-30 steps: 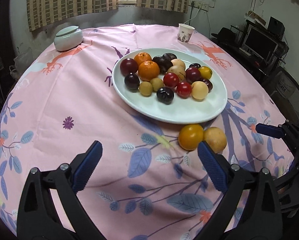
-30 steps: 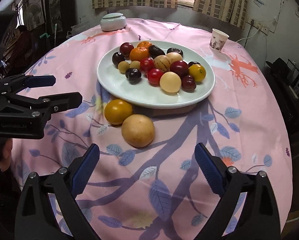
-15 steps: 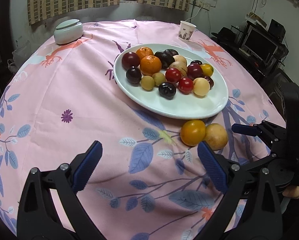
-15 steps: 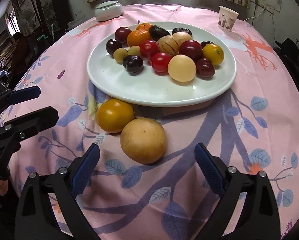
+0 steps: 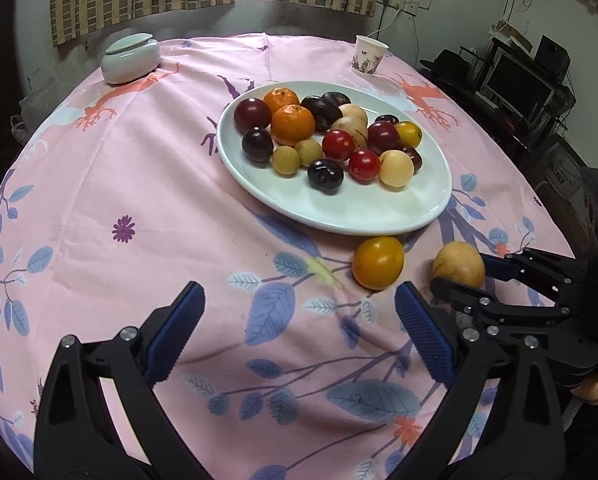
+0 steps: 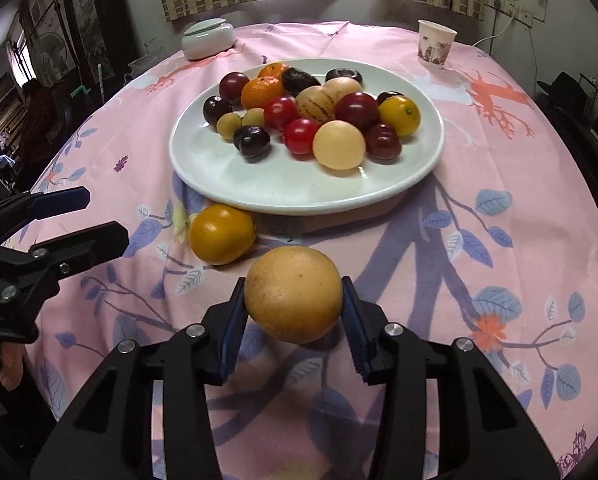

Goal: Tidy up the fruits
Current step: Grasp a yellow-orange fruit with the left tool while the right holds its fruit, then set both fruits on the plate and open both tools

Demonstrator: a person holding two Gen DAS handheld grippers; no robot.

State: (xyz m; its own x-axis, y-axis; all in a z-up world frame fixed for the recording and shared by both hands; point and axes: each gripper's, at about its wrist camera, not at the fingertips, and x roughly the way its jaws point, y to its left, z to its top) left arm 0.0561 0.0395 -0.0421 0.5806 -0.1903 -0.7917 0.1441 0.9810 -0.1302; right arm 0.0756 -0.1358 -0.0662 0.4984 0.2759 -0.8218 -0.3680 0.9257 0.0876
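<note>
**Grasp on tan fruit, near the plate**

Left wrist view: left gripper (image 5: 299, 328) hangs spread and empty over the tablecloth (image 5: 139, 160). Orange-yellow fruit (image 5: 378, 263) lies loose just beside the plate (image 5: 359, 216).

Right wrist view: right gripper (image 6: 294, 312) is closing on the tan fruit (image 6: 293, 294), pads at both its sides. Next, judged: lift it clear and carry it to the plate's bare front.

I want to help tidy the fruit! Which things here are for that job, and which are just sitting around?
For the job:
- tan round fruit, with the right gripper jaws closing around it
- orange-yellow fruit on the cloth
- white plate of fruit

Just sitting around:
- paper cup
- lidded white dish
</note>
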